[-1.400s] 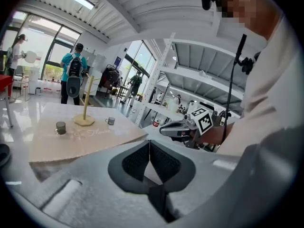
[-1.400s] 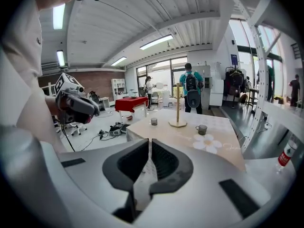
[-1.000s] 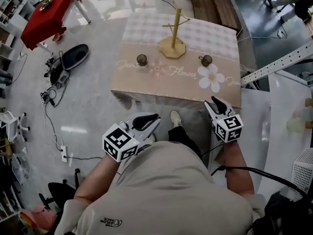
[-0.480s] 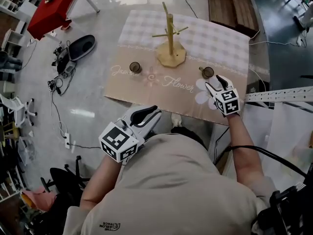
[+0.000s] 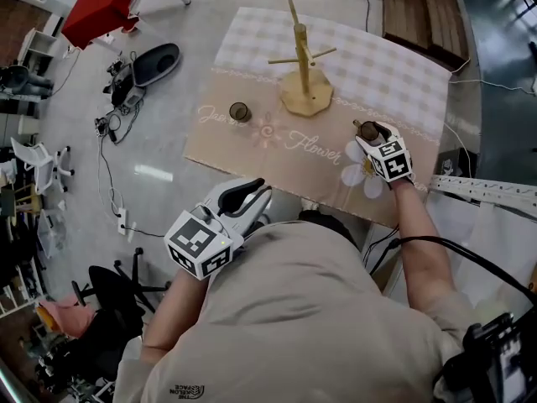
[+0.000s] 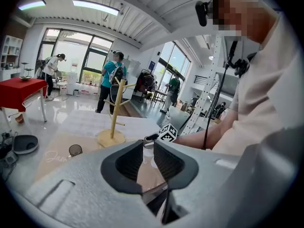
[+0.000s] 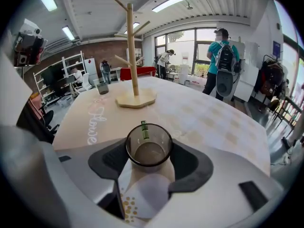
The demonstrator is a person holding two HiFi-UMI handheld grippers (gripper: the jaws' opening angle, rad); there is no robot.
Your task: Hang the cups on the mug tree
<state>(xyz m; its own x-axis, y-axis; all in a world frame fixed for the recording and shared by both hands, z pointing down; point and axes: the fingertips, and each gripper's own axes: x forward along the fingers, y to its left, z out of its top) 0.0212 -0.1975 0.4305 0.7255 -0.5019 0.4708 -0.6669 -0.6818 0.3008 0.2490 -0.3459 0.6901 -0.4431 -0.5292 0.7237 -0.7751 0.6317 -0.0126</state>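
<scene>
Now the left gripper (image 5: 262,193) still hangs close to the body, with its jaws a little apart and nothing between them. Since a second ago the right gripper (image 5: 372,133) has gone forward over the cloth (image 5: 386,74). Its jaws are opening around a cup (image 7: 148,151) that stands beside the white flower (image 5: 357,175). Farther stand the mug tree (image 5: 300,57) and a second cup (image 5: 240,112). Behind them are a grey floor (image 5: 151,141) and a red table (image 5: 105,7).

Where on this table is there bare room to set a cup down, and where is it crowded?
Bare: the checked cloth behind the mug tree; the strip between the left cup and the tree's base; the near left corner of the table. Crowded: near right, where the right gripper, jaws opening, straddles the right cup.
</scene>
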